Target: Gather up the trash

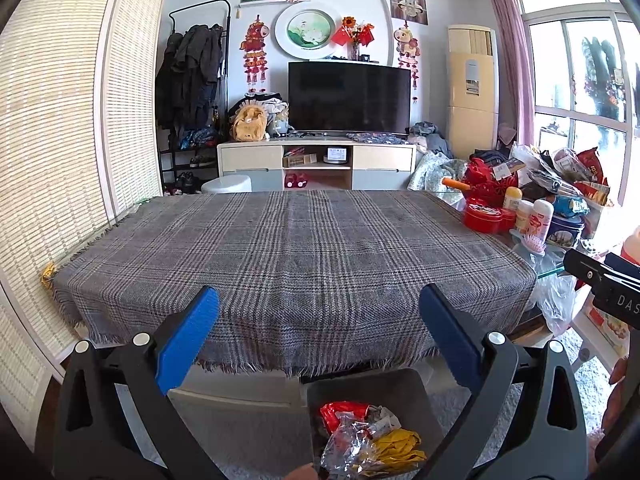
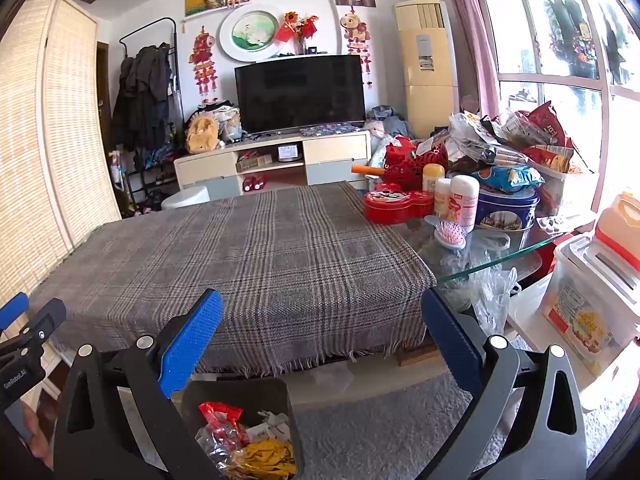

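Both grippers open & empty above the bin; trash sits in it.

L wrist: left gripper [image 1: 318,322] has jaws spread wide, nothing held. Dark bin [image 1: 404,390] lies at 6 o'clock, below the plaid-covered surface [image 1: 296,248] edge; trash [image 1: 370,440] inside is crumpled: red wrapper, clear plastic, yellow piece. R wrist: right gripper [image 2: 322,326] is also wide, empty. Bin [image 2: 240,394] at 7 o'clock, trash [image 2: 244,444] heaped in it. Cloth looks bare, so task prob. near done; left gripper is more directly over the bin.
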The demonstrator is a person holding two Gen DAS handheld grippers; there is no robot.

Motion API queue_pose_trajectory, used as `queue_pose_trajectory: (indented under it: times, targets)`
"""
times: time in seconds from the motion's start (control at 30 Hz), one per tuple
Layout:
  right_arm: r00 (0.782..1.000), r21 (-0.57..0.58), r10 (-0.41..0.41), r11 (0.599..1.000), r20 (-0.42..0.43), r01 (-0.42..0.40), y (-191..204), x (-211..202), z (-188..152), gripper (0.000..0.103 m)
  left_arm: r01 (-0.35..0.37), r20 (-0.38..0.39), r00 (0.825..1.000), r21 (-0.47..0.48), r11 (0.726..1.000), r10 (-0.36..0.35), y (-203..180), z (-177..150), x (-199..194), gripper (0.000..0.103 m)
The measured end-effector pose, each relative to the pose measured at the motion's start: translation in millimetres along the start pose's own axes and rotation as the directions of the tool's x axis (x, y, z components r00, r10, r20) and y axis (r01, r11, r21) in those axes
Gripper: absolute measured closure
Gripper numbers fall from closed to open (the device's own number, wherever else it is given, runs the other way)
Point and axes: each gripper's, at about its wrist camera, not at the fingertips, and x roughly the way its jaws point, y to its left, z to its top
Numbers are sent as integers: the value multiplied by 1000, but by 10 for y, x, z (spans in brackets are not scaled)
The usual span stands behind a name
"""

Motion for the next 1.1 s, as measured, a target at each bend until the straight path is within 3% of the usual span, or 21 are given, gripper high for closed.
queue_pose_trajectory:
  times: [0.53,1.1]
  targets:
    - [1000,0,-3,1000,-4,3,-1,-1,1,3,8,31,999,11,1000,-8,26,6,-42,8]
    - [1000,4,-1,1000,-4,1,0,-1,-2,3,26,-4,1000,-18,999,-26,116,20,-8,8]
